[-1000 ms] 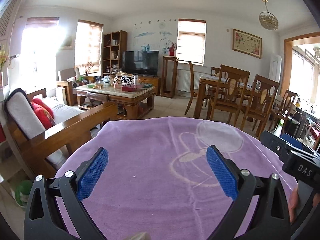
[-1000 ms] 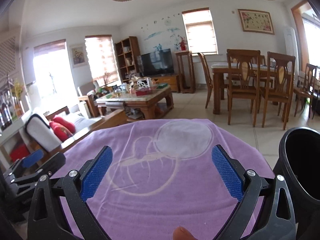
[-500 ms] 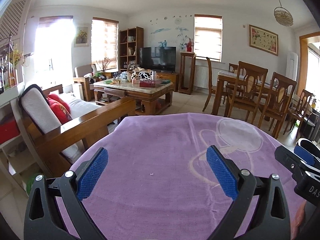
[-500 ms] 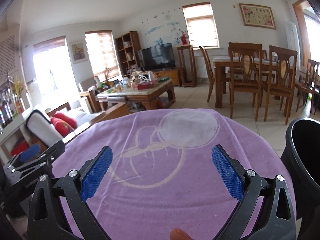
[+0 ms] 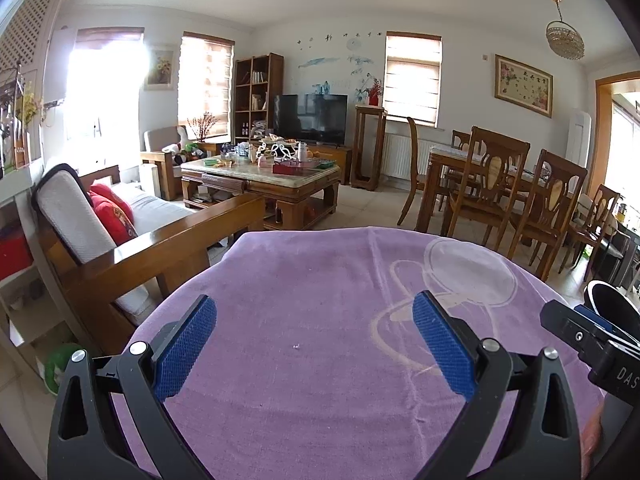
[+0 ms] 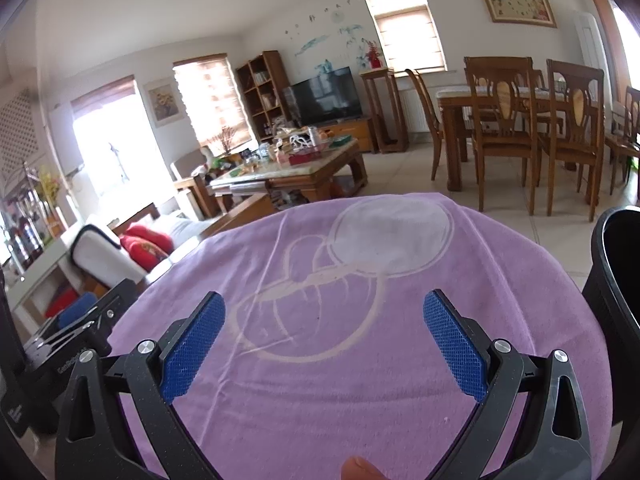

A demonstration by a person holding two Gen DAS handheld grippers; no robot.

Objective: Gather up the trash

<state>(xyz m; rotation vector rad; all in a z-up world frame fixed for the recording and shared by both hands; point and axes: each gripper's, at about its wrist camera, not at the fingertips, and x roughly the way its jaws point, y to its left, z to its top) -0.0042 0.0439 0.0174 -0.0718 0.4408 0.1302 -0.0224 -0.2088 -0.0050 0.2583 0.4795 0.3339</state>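
Both sets of jaws stand wide apart with nothing between their blue pads: the left gripper (image 5: 314,344) and the right gripper (image 6: 324,344) hang side by side over the round surface, which is covered by a purple cloth (image 5: 320,320) bearing a pale looped print. A tiny white speck (image 5: 296,346) lies on the cloth between the left gripper's pads; I cannot tell what it is, and no other scrap shows on the cloth. Just beside the surface on the right stands a black bin (image 6: 616,280), its open mouth dark, close to the right gripper. A fingertip (image 6: 360,470) pokes in at the bottom of the right view. Beyond the cloth a wooden sofa (image 5: 132,248) with red cushions sits to the left, a cluttered coffee table (image 5: 260,180) behind it, and a dining table with wooden chairs (image 5: 492,184) off to the right.
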